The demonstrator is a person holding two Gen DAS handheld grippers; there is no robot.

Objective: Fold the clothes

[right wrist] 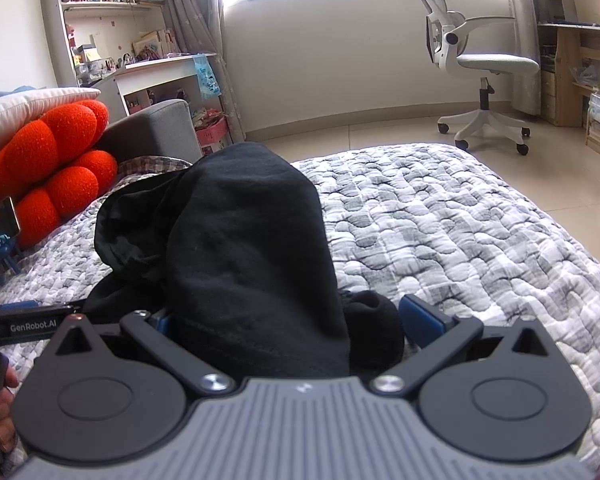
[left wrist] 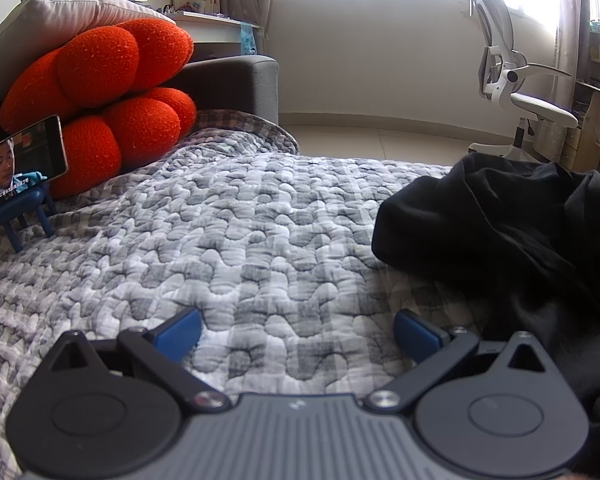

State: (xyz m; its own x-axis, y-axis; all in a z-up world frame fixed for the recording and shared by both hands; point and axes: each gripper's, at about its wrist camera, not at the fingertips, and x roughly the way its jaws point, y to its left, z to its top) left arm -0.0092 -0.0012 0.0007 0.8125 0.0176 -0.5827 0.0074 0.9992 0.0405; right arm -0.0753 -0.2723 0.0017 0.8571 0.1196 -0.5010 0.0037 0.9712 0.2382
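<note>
Nearest you, your left gripper [left wrist: 298, 334] sits low over the grey checked quilt [left wrist: 228, 240] with its jaws spread wide and only quilt between the blue pads. Your right gripper [right wrist: 288, 320] also has its jaws wide, and the black garment [right wrist: 236, 240] lies heaped between them; its left pad is mostly buried under the cloth, so you cannot tell whether either pad presses the fabric. At the left edge of the right wrist view, part of your other tool, marked GenRobot.AI, and a few fingers of your hand [right wrist: 4, 412] are cut off by the frame.

The garment is bunched in a dark mound on the quilt, to the right of your left gripper; its folds are too dark to read, so its kind is unclear.

Further back, a phone [left wrist: 24, 160] leans on a small blue stand [left wrist: 22, 216], its left end cropped. Behind it sits an orange knot cushion [left wrist: 100, 92], and beyond the bed a white office chair [right wrist: 480, 60].
</note>
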